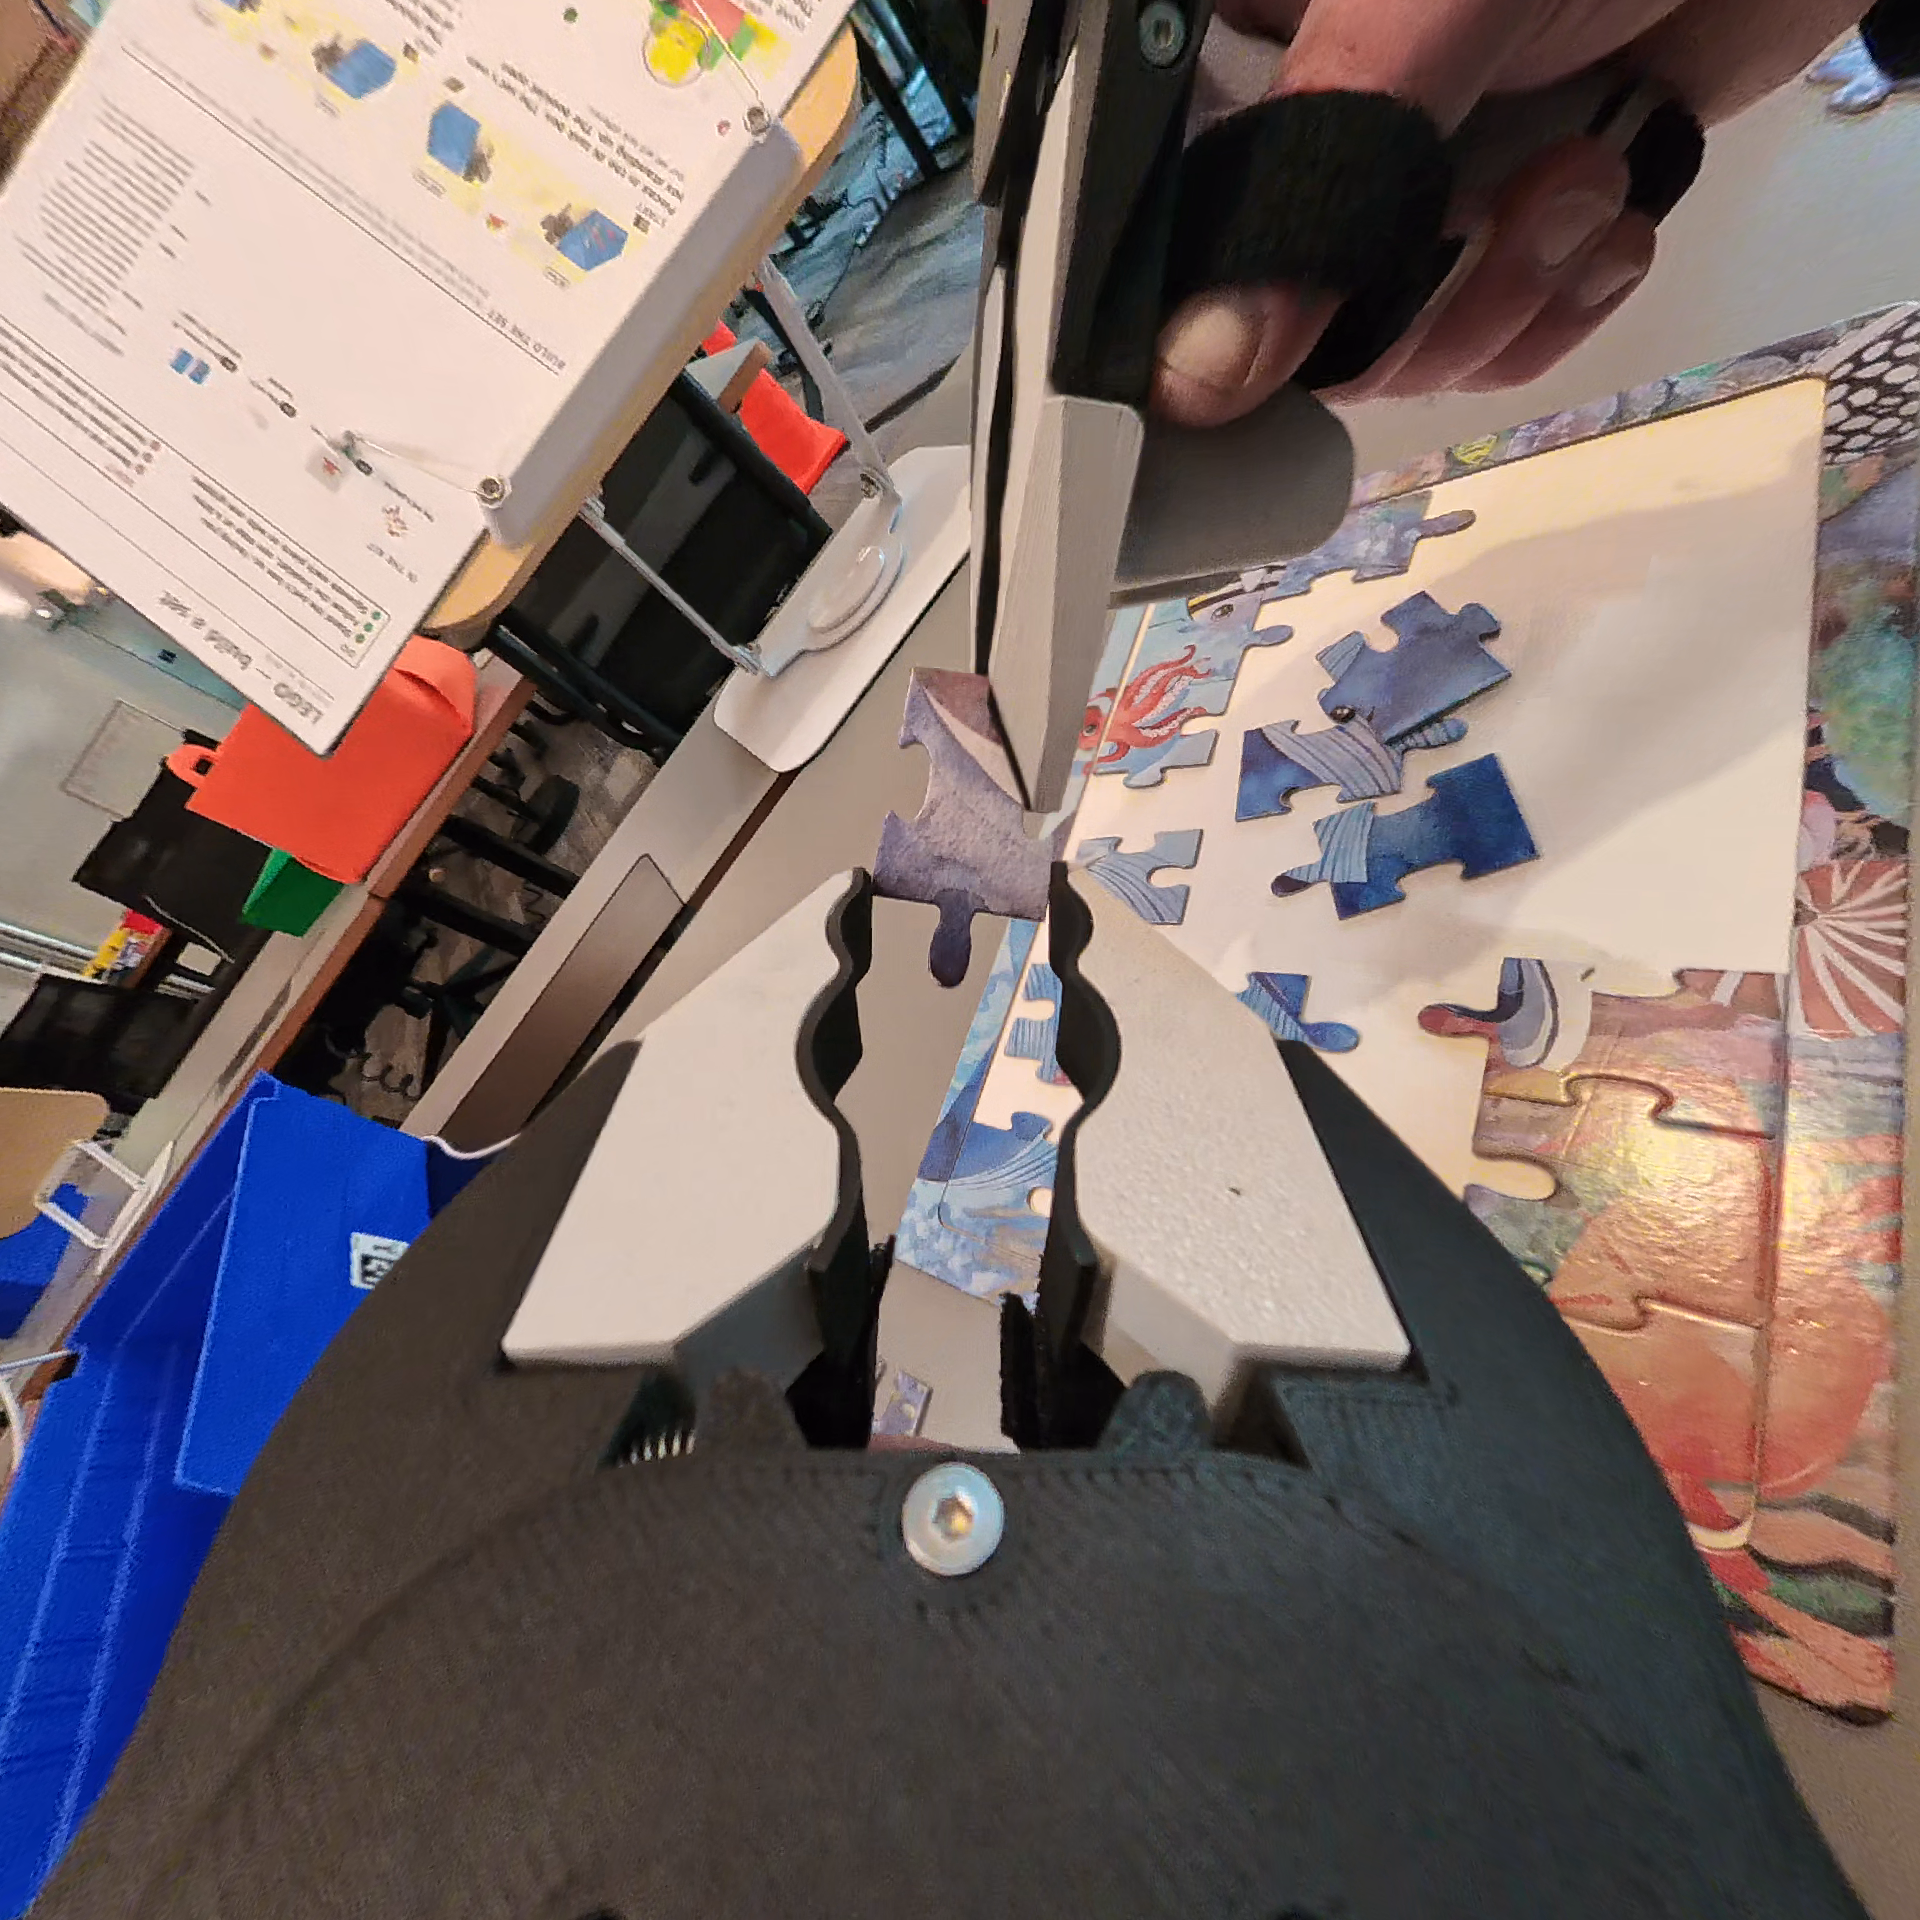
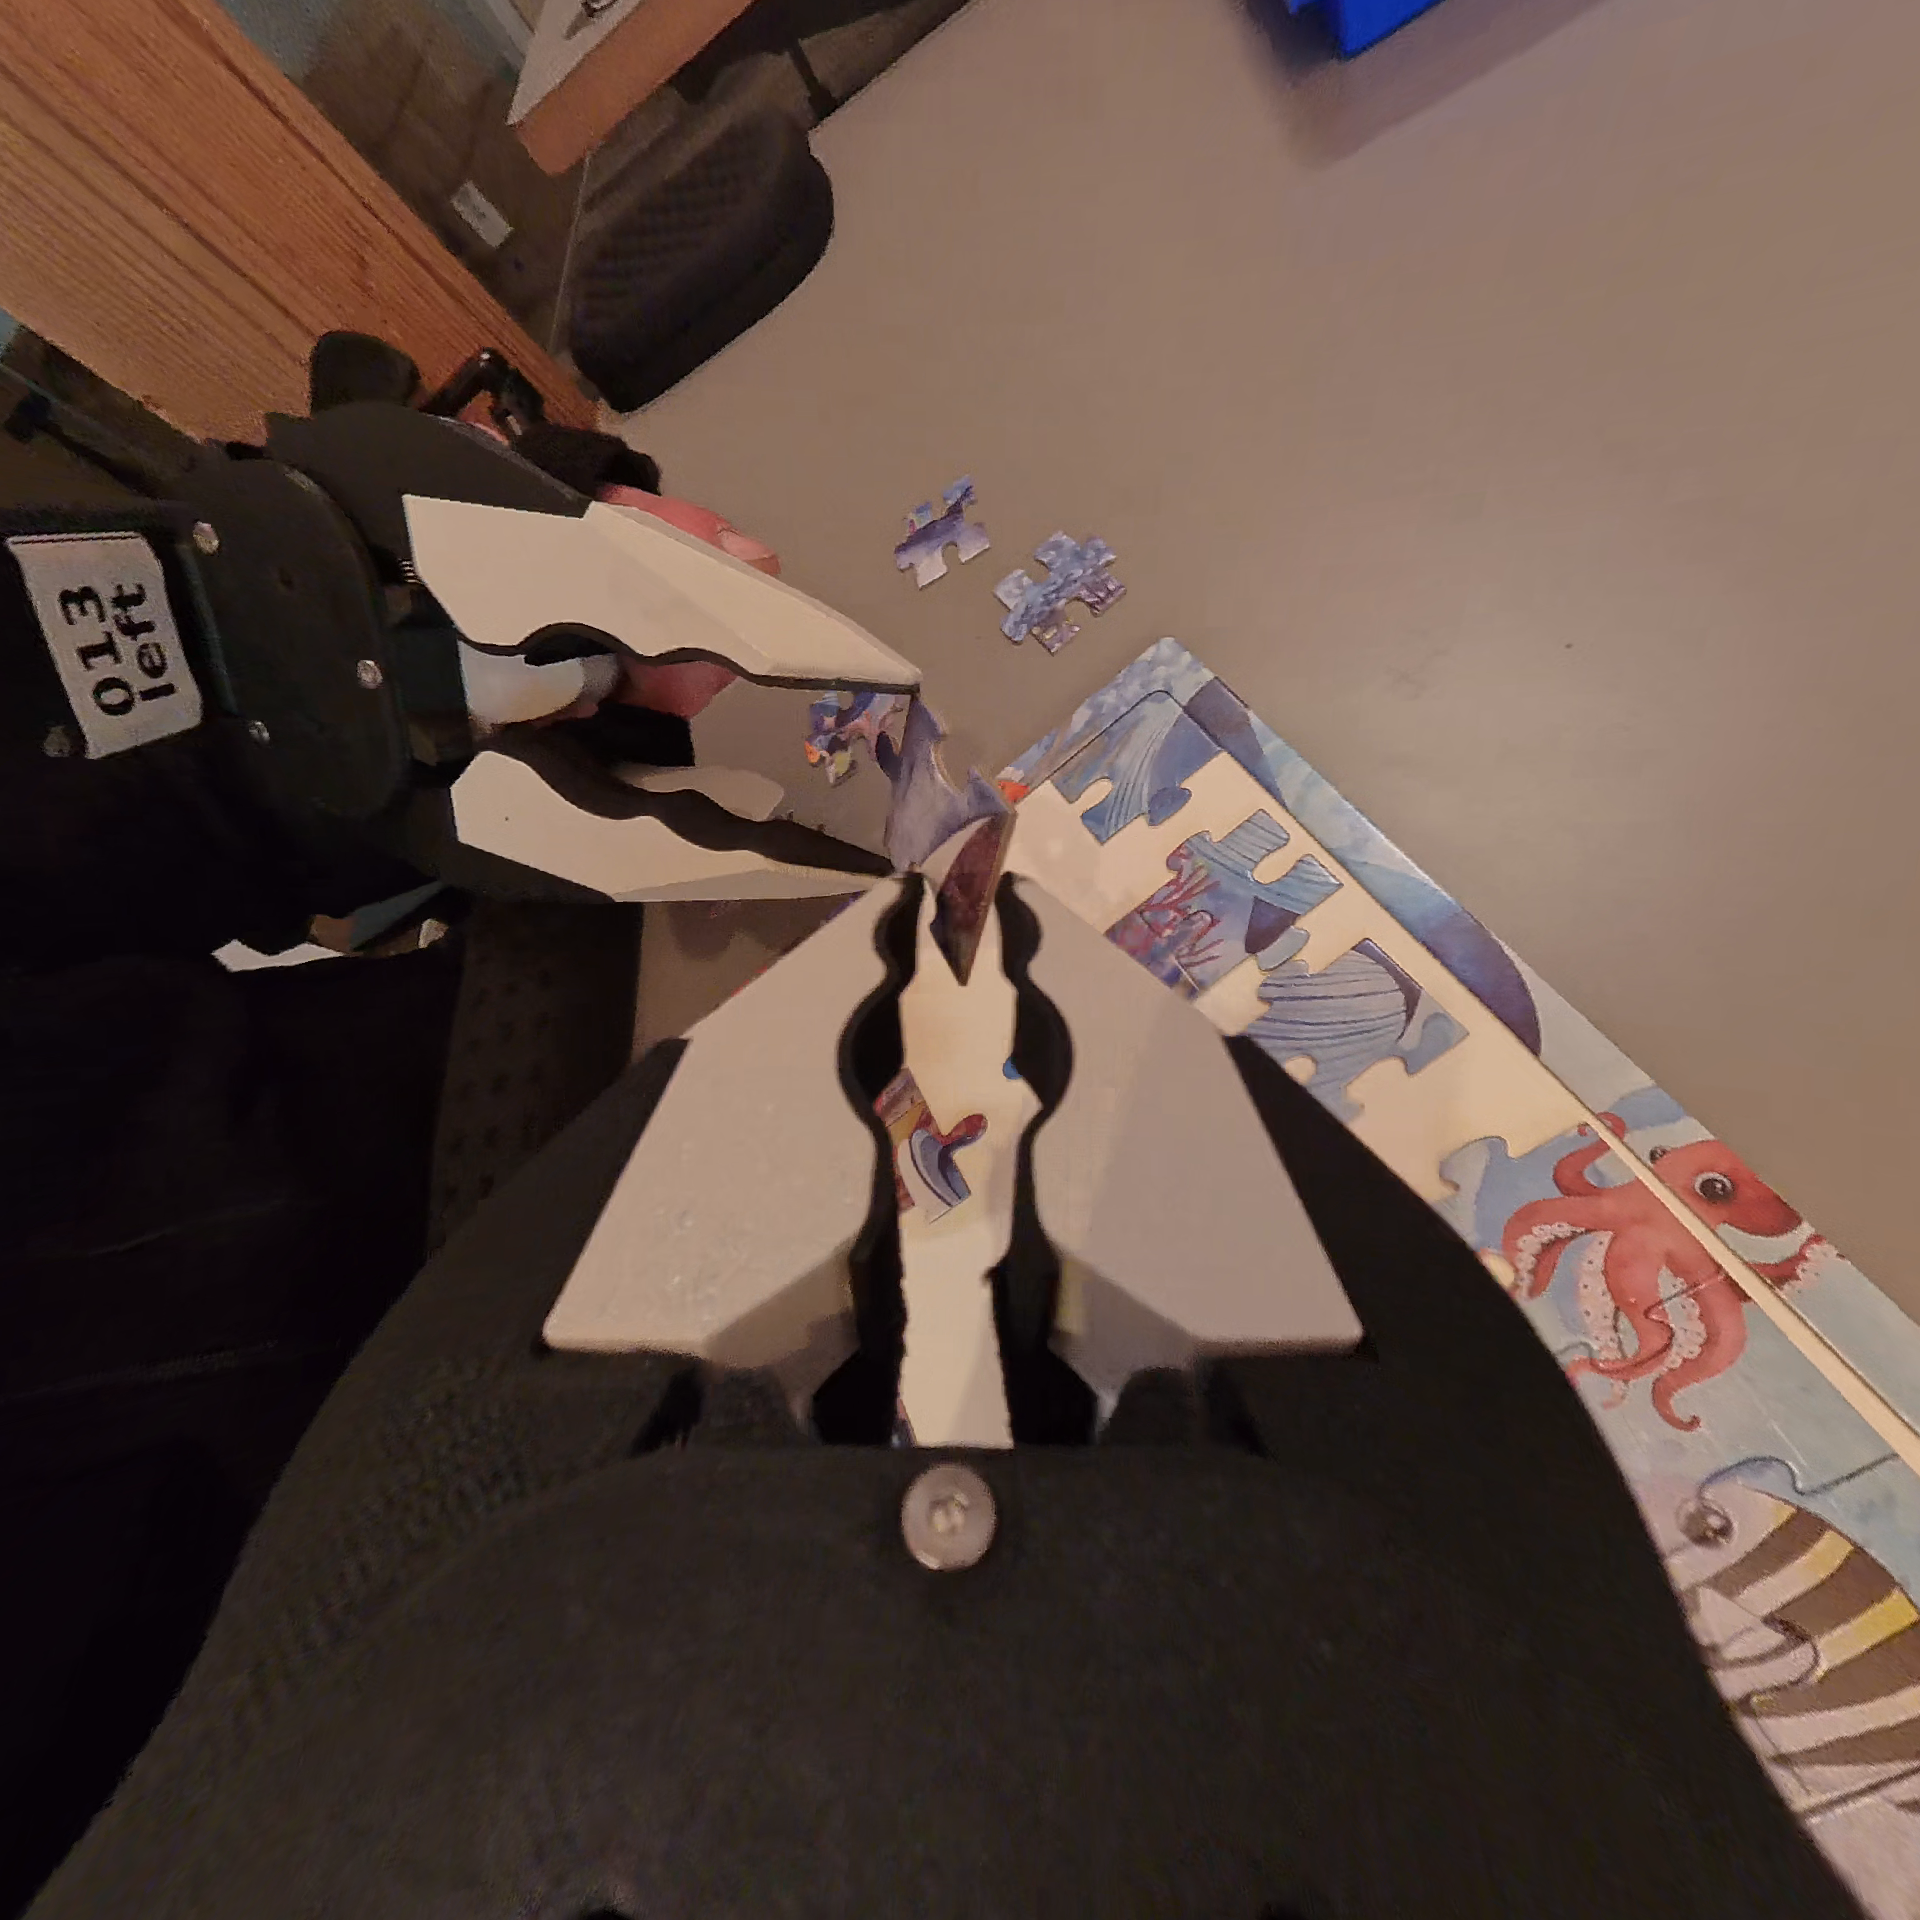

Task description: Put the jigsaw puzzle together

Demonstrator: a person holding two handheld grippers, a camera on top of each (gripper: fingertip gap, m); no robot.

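A purple-blue puzzle piece [image 1: 951,831] is held in the air above the puzzle board's corner. My left gripper [image 1: 961,883] is shut on it across its side edges. My right gripper [image 1: 1029,802] comes down from above and pinches its upper right edge. In the right wrist view the piece [image 2: 914,769] sits between the left gripper [image 2: 902,771] and my right gripper [image 2: 961,883]. The board [image 1: 1662,623] has a cream bare middle, a joined orange part [image 1: 1662,1247], an octopus part [image 2: 1652,1226] and several loose blue pieces [image 1: 1413,665].
Two loose pieces [image 2: 940,530] [image 2: 1060,592] lie on the grey table [image 2: 1351,364] beyond the board. An instruction board on a stand [image 1: 312,260], orange boxes [image 1: 343,769] and a blue bin [image 1: 156,1351] are at the left. A person's hand [image 1: 1455,239] holds the right gripper. Only a small space, under 4 cm, lies between the two pairs of fingers.
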